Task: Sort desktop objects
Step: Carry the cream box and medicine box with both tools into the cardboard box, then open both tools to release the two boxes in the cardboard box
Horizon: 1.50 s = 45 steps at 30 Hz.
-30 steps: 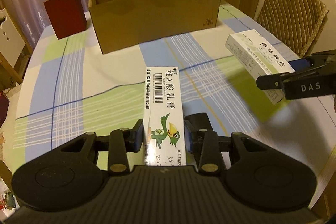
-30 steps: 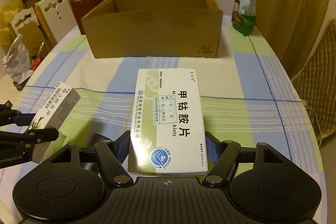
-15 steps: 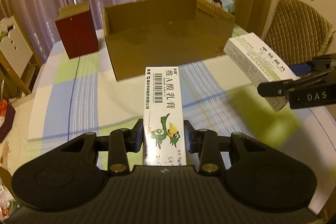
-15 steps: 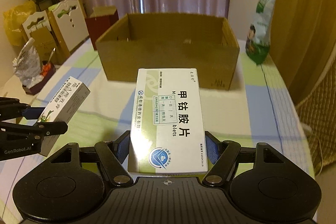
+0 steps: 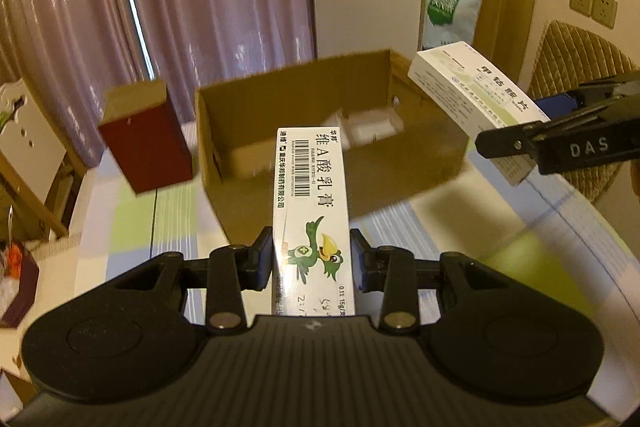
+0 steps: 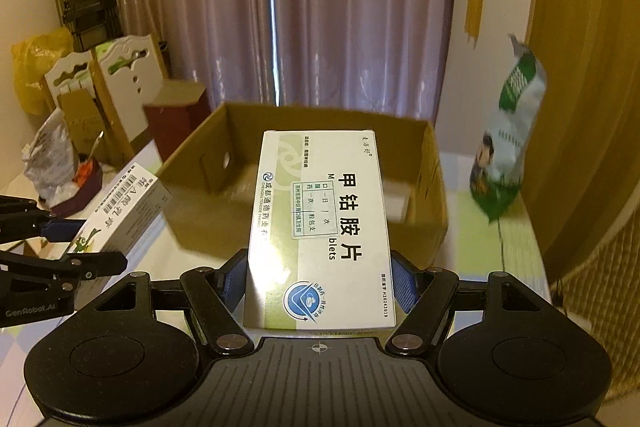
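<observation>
My left gripper point(image 5: 312, 259) is shut on a long white ointment box point(image 5: 310, 211) with a barcode and a green bird; the same box point(image 6: 120, 215) shows at the left of the right wrist view. My right gripper point(image 6: 318, 277) is shut on a wider white-and-green tablet box point(image 6: 320, 227), which also appears in the left wrist view as the tablet box point(image 5: 472, 95) at upper right. Both boxes are held in the air in front of an open cardboard box point(image 5: 320, 139), point(image 6: 432, 187). White items point(image 5: 368, 125) lie inside it.
A dark red carton point(image 5: 146, 143) stands left of the cardboard box on the checked tablecloth point(image 5: 132, 223). A green-and-white bag point(image 6: 508, 143) stands to the right. A quilted chair point(image 5: 576, 67) is at the far right; clutter and bags point(image 6: 56, 163) sit beyond the table's left.
Both grippers have risen and moved toward the cardboard box with their boxes still held. The box's inside with white items has come into view.
</observation>
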Each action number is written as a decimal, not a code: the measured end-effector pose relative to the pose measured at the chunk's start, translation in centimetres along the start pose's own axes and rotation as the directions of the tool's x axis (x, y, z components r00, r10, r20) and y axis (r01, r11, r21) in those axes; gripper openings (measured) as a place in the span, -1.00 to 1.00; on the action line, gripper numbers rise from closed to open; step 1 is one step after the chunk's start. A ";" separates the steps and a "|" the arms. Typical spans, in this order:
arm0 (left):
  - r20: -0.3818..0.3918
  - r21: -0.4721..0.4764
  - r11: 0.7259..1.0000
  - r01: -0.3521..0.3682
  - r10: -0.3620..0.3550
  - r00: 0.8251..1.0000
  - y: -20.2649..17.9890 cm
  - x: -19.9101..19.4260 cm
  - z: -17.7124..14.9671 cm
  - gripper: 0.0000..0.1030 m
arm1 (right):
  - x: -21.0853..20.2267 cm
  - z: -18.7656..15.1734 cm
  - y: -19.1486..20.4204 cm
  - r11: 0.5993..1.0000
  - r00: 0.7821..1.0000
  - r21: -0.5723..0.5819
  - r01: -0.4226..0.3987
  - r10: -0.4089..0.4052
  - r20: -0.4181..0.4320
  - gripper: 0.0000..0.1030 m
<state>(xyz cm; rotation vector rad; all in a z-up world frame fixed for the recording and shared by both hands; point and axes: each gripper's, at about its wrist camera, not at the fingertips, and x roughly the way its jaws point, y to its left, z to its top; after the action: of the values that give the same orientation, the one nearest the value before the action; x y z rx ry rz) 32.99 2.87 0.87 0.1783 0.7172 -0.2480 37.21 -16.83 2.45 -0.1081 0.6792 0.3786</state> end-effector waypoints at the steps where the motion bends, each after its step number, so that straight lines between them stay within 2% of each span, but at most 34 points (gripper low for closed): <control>1: 0.005 0.006 1.000 0.003 -0.003 1.000 0.1 0.5 0.8 -0.36 | 0.5 0.9 -0.4 1.000 1.000 -0.002 -0.001 0.001 0.007 0.36; 8: 0.033 0.018 1.000 0.007 -0.007 0.999 2.0 4.5 7.4 -0.36 | 5.8 7.2 -2.9 1.000 1.000 -0.003 -0.022 0.022 0.013 0.36; 12: 0.008 0.007 1.000 0.007 -0.007 1.000 3.8 8.6 10.7 -0.36 | 10.6 9.2 -3.8 0.999 0.997 0.000 -0.044 0.044 -0.056 0.36; 16: -0.058 0.004 1.000 0.000 0.000 0.998 5.2 13.8 12.3 -0.36 | 15.2 9.1 -4.6 0.998 0.990 0.023 -0.052 0.055 -0.132 0.36; 23: -0.150 0.028 1.000 0.006 -0.002 0.989 5.3 19.5 11.7 -0.36 | 20.2 7.8 -5.6 0.996 0.972 0.064 -0.061 0.074 -0.224 0.36; 29: -0.180 0.025 1.000 0.019 -0.014 0.984 5.3 21.3 11.1 -0.35 | 21.4 7.9 -6.2 0.995 0.963 0.078 -0.062 0.080 -0.256 0.36; 33: -0.182 0.008 1.000 0.028 -0.026 0.983 5.4 21.6 11.0 -0.28 | 21.9 8.0 -6.4 0.995 0.960 0.078 -0.059 0.078 -0.268 0.36; 45: -0.143 -0.002 1.000 0.017 -0.017 0.990 6.0 19.8 11.6 -0.24 | 21.7 8.2 -5.2 0.997 0.961 0.057 -0.059 0.072 -0.266 0.37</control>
<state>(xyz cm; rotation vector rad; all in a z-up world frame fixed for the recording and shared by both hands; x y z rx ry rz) 56.33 2.49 -3.25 0.1911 0.8617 -0.2528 59.45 -13.22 -5.03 -0.0917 0.9615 0.4153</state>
